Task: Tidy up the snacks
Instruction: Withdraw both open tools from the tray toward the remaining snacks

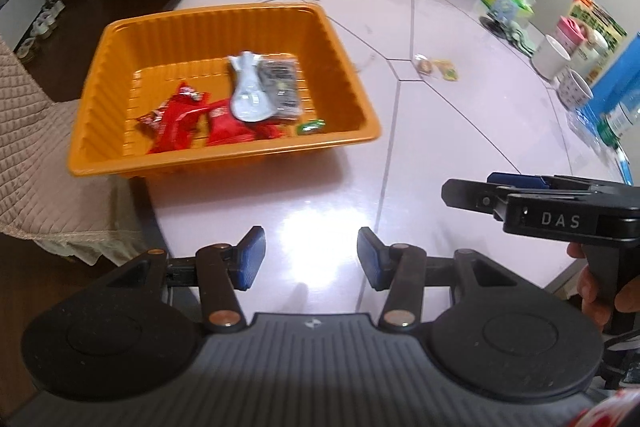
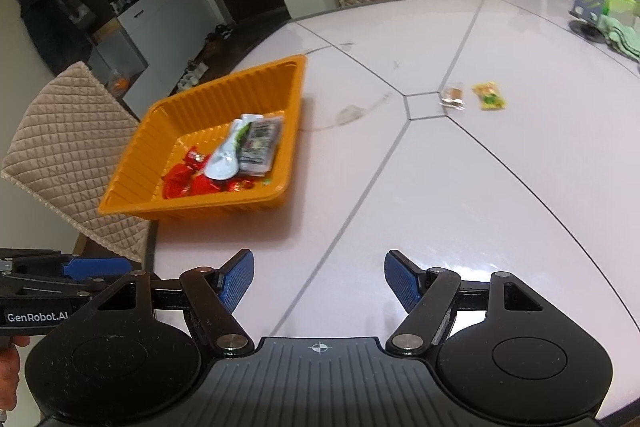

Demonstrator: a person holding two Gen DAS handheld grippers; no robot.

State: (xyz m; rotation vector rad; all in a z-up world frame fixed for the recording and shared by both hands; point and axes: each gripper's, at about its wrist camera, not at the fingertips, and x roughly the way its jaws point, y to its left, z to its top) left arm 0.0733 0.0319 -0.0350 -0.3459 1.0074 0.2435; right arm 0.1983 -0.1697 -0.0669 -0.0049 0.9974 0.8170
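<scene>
Both grippers low over the pale tabletop [image 2: 400, 187], near its front edge. Left gripper [image 1: 311, 257] with blue pads spread apart, nothing between them. Right gripper [image 2: 319, 281] likewise wide apart and empty; seen side-on at the right of the left view, partly cut off there. Ahead and left of both, well apart: orange basket [image 1: 120, 75] at the tabletop's left edge, holding blurred red packets [image 1: 180, 123], a white pouch [image 1: 250, 95] and a dark packet [image 1: 282, 83]. Farther right, near the centre seams: two small wrapped snacks, brown [image 2: 453, 95] and yellow-green [image 2: 489, 96], print unreadable.
</scene>
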